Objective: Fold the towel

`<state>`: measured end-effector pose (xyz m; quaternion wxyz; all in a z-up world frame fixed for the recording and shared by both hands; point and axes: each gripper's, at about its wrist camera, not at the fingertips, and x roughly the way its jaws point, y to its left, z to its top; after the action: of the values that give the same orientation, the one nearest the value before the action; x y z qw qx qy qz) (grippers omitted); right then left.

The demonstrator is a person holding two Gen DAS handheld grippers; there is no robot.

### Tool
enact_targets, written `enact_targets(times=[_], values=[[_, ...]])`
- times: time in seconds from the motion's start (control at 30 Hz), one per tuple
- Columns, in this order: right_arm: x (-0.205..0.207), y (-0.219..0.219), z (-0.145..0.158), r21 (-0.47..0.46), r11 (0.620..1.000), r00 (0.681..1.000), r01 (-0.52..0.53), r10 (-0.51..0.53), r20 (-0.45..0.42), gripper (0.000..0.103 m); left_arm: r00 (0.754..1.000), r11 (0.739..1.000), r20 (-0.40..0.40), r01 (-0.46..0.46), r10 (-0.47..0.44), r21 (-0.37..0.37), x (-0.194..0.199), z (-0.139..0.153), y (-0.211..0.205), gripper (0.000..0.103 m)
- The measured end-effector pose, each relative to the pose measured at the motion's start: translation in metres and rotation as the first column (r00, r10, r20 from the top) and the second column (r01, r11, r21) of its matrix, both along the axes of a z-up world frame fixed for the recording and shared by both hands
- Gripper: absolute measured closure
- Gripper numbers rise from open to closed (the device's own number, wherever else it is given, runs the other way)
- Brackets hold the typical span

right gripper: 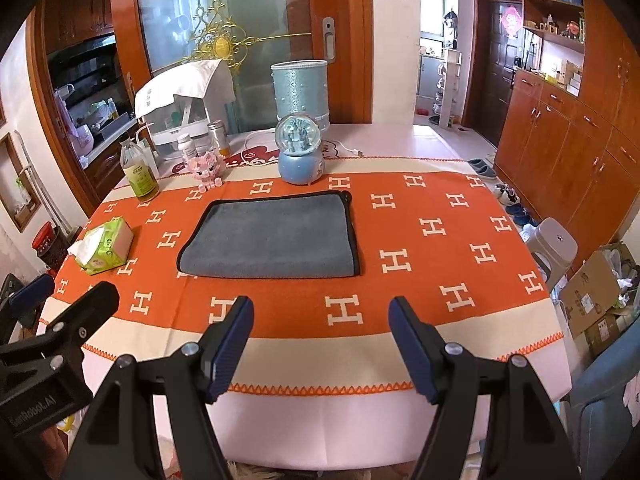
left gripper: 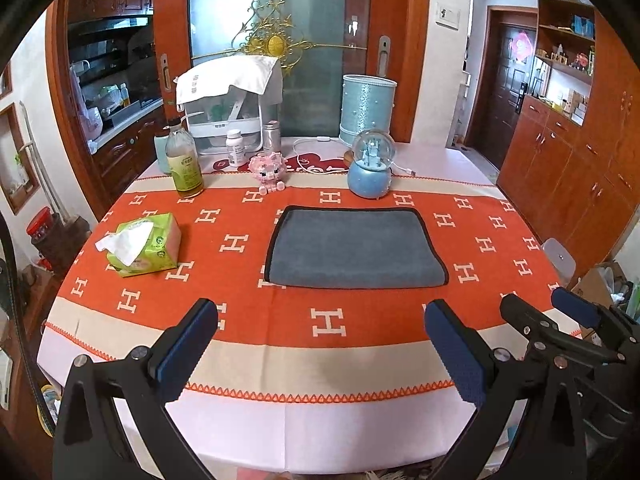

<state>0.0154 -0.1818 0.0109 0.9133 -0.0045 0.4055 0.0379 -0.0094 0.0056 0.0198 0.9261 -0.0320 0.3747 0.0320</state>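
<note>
Lying flat near the middle of the table (left gripper: 248,432), the grey towel (left gripper: 352,248) is seen with its long axis running side to side, parallel to the near edge. Its black-trimmed edges face the far edge and the two sides, while a soft fold faces the near edge. The left gripper (left gripper: 320,344) is held above the near edge with its jaws spread wide, holding nothing and well apart from the towel. The right gripper (right gripper: 322,344) is likewise held wide open and empty above the near edge.

Toward the left edge a tissue pack (left gripper: 142,246) is seen; along the far edge stand a bottle (left gripper: 185,160) and a snow globe (left gripper: 371,164). Only in the right wrist view are a stool (right gripper: 554,246) and shoes (right gripper: 482,168) shown beyond the right edge.
</note>
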Motion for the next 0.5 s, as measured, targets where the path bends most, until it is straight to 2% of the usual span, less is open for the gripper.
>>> enact_targets(times=[0.5], values=[[-0.0093, 0.0027, -0.0015, -0.012, 1.0, 1.0, -0.001, 0.001, 0.0, 0.033, 1.0, 1.0, 0.005, 0.02, -0.02, 0.021, -0.0064, 0.0002, -0.007, 0.001]])
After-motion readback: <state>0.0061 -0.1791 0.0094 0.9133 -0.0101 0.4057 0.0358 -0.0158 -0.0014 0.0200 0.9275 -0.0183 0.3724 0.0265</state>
